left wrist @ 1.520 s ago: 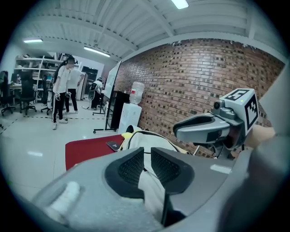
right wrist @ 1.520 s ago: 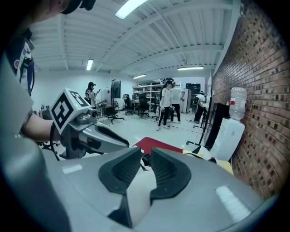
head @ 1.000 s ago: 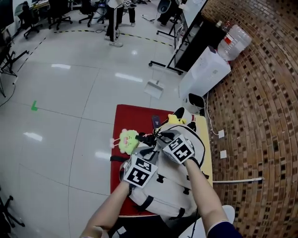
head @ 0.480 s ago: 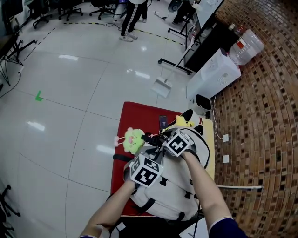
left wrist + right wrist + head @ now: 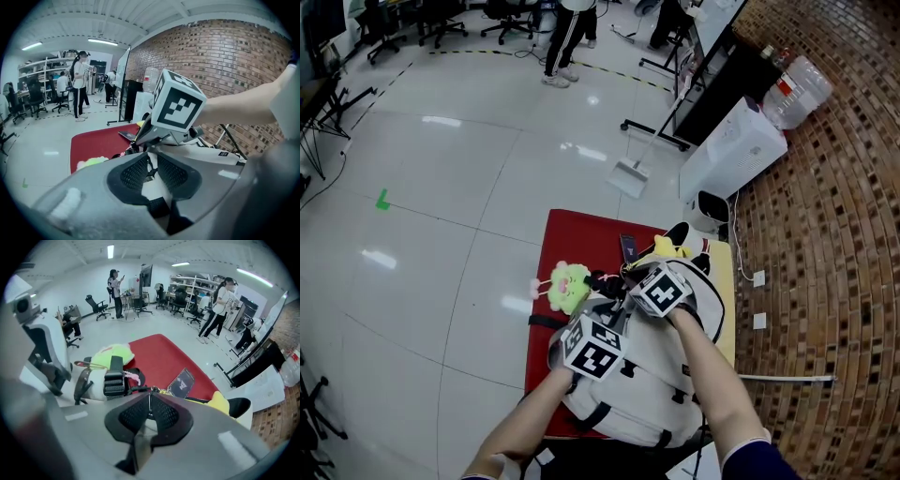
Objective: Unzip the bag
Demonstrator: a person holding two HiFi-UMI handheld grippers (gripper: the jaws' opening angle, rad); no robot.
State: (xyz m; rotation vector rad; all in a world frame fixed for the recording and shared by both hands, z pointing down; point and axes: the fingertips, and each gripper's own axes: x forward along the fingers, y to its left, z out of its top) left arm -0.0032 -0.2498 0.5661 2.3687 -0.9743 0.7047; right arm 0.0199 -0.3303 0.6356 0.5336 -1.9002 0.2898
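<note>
A white fabric backpack (image 5: pixel 628 394) lies on the red-covered worktop (image 5: pixel 581 234), filling its six o'clock end. The left tool (image 5: pixel 611 319) rests on the pack's top. The right tool (image 5: pixel 630 279) sits just off at its one o'clock, jaws closing; what's between them is too small to tell. A fluffy green plush toy (image 5: pixel 567 286) lies at the tools' nine o'clock, and a dark flat card (image 5: pixel 628 247) at twelve.

One bag (image 5: pixel 649 377), one green plush toy (image 5: pixel 569 285), one red tabletop (image 5: pixel 581 236) — and, it seems, one dark card (image 5: pixel 629 247).
</note>
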